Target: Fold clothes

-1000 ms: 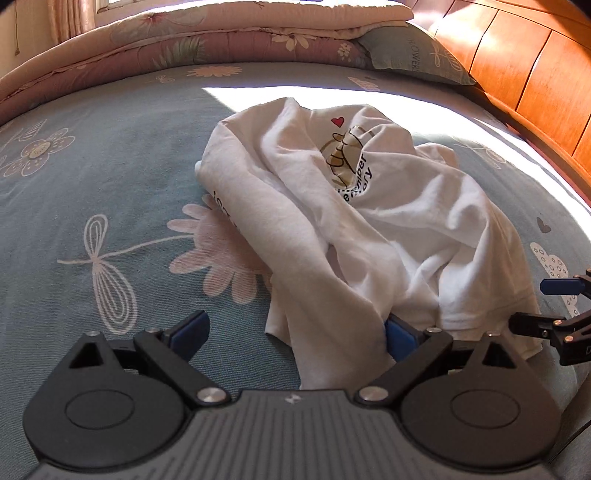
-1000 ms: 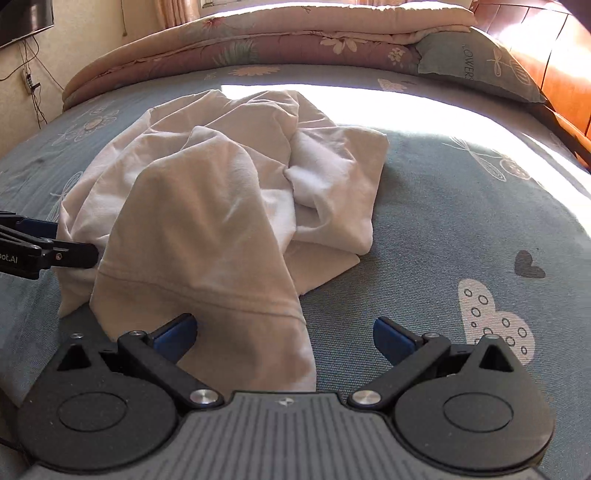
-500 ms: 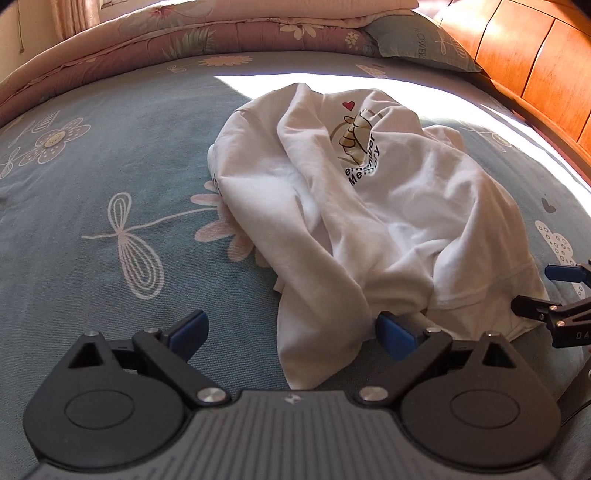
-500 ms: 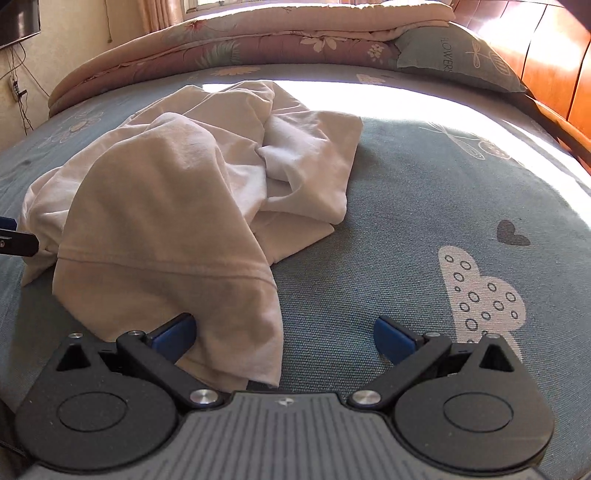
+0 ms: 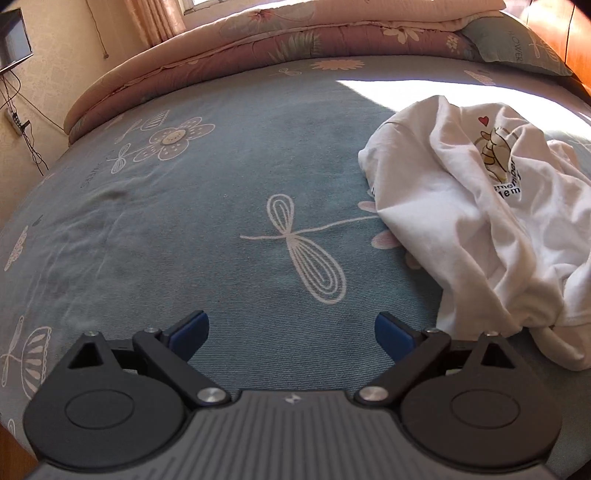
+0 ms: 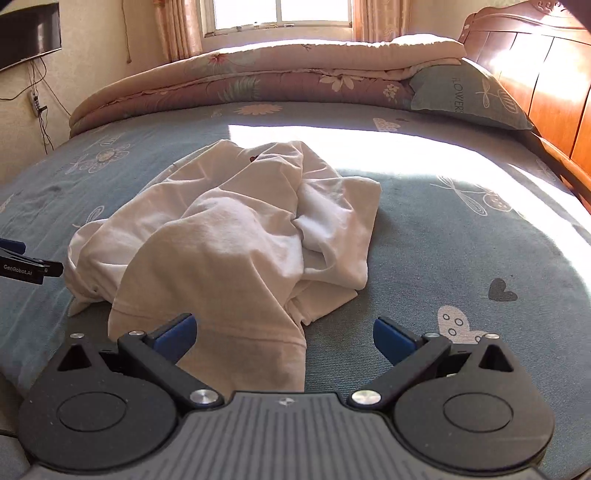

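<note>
— White shirt [image 6: 236,236], where is it?
— Crumpled on my blue bed [image 5: 184,240].
— Your tongs?
— My left tongs [image 5: 291,332] and right tongs [image 6: 282,334] are both wide, holding nothing.

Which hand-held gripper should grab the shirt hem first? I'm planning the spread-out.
Right. The right hand-held gripper is open with the shirt hem between its fingers; the left hand-held gripper faces bare sheet.

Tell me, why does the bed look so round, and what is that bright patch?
Right wrist view: sunlight from the window washes out a patch of the bedspread behind the white T-shirt. Left wrist view: the fisheye lens bulges the bed; the same glare sits at upper right.
</note>
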A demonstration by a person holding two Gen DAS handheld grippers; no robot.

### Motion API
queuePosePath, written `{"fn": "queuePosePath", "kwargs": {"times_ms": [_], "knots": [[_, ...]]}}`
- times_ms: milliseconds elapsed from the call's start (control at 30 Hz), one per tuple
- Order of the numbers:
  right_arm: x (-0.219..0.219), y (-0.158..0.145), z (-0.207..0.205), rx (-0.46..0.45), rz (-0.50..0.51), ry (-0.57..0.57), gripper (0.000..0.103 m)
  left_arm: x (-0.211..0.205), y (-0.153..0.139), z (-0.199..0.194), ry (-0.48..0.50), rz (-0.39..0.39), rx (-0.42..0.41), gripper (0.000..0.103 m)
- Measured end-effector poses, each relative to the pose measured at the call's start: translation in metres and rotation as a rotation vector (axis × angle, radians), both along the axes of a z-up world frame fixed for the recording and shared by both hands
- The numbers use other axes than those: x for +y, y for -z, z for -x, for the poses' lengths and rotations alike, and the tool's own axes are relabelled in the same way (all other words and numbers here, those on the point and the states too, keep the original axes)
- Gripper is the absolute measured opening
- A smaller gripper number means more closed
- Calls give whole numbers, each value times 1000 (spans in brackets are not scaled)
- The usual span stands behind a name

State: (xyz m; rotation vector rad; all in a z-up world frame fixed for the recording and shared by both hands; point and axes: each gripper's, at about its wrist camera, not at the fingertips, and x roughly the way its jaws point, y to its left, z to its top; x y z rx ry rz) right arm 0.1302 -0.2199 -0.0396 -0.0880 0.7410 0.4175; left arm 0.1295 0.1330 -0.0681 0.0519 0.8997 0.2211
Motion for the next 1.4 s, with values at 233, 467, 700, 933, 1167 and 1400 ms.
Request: {"fn": "queuePosePath", "kwargs": {"times_ms": [233,467,700,933,1167,1400], "knots": [[36,0,9,-13,28,-77,103,-5,-2,-4,36,298,-57,97],[52,10,18,19,79,-115,103,-18,12,-23,57,322,-26,97],[58,16,18,36,102,-116,103,-20,26,-30,109,139,66,101],[54,15,18,13,136,-111,103,0,15,-41,134,-180,112,101],[49,16,15,20,120,-100,103,54,5,-58,39,-337,154,101],[52,15,15,8,122,-121,103,43,-9,-50,106,-239,90,99]]}}
